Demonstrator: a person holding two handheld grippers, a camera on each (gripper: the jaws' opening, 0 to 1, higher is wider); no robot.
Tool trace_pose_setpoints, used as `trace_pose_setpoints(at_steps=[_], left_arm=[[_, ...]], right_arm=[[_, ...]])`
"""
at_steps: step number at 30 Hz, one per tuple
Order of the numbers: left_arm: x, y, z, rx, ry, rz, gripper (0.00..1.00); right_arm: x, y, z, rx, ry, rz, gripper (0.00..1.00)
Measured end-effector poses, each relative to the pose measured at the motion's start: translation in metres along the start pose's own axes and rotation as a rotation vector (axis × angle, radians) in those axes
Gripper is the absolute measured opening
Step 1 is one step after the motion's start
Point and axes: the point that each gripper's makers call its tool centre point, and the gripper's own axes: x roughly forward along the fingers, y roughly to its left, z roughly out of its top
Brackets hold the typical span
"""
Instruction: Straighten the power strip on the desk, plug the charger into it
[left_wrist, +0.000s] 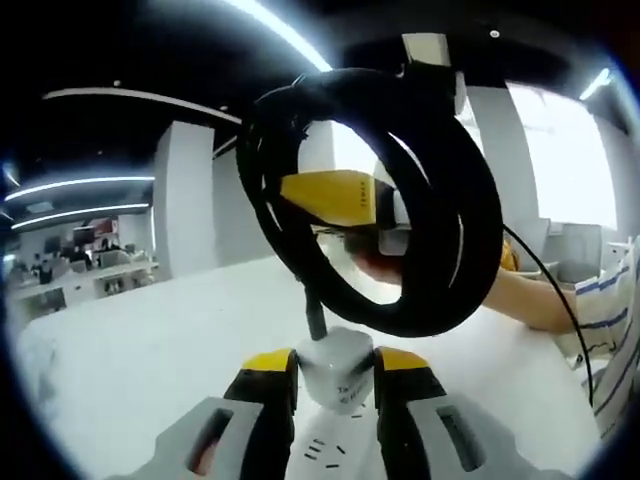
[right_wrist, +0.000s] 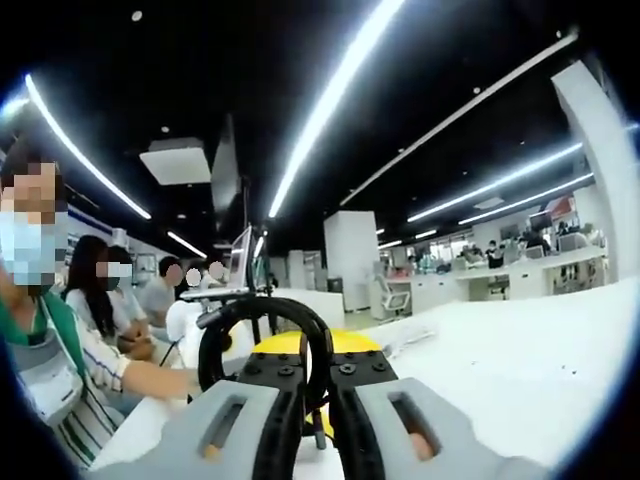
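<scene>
My left gripper (left_wrist: 335, 365) is shut on the end of the white power strip (left_wrist: 340, 385), which lies between its yellow-tipped jaws over the white desk (left_wrist: 150, 340). The strip's thick black cable (left_wrist: 440, 190) rises from that end in a big coil in front of the camera. The yellow right gripper (left_wrist: 345, 195) reaches into the coil from behind and holds it up. In the right gripper view, my right gripper (right_wrist: 312, 390) has its jaws close together on the black cable (right_wrist: 225, 335), which loops just ahead of them.
A person's arm in a striped sleeve (left_wrist: 610, 320) rests on the desk at the right, beside a thin black wire (left_wrist: 560, 300). Several people (right_wrist: 110, 290) sit at the left near a monitor (right_wrist: 240, 260). White pillars (left_wrist: 185, 200) and office desks stand farther back.
</scene>
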Motion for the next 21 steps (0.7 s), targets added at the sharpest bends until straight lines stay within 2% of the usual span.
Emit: trace_pose_setpoints(at_steps=[6, 12, 21], left_arm=[[-0.002, -0.0041, -0.0033, -0.024, -0.01, 0.023, 0.29], [-0.0031, -0.008, -0.0064, -0.03, -0.017, 0.07, 0.29], [-0.0038, -0.006, -0.0096, -0.048, -0.017, 0.119, 0.29]], right_arm=[[0.0015, 0.0055, -0.0044, 0.007, -0.008, 0.0, 0.05], [0.0004, 0.0011, -0.0043, 0.03, -0.024, 0.003, 0.05], [0.0026, 0.0017, -0.0082, 0.067, -0.04, 0.014, 0.06]])
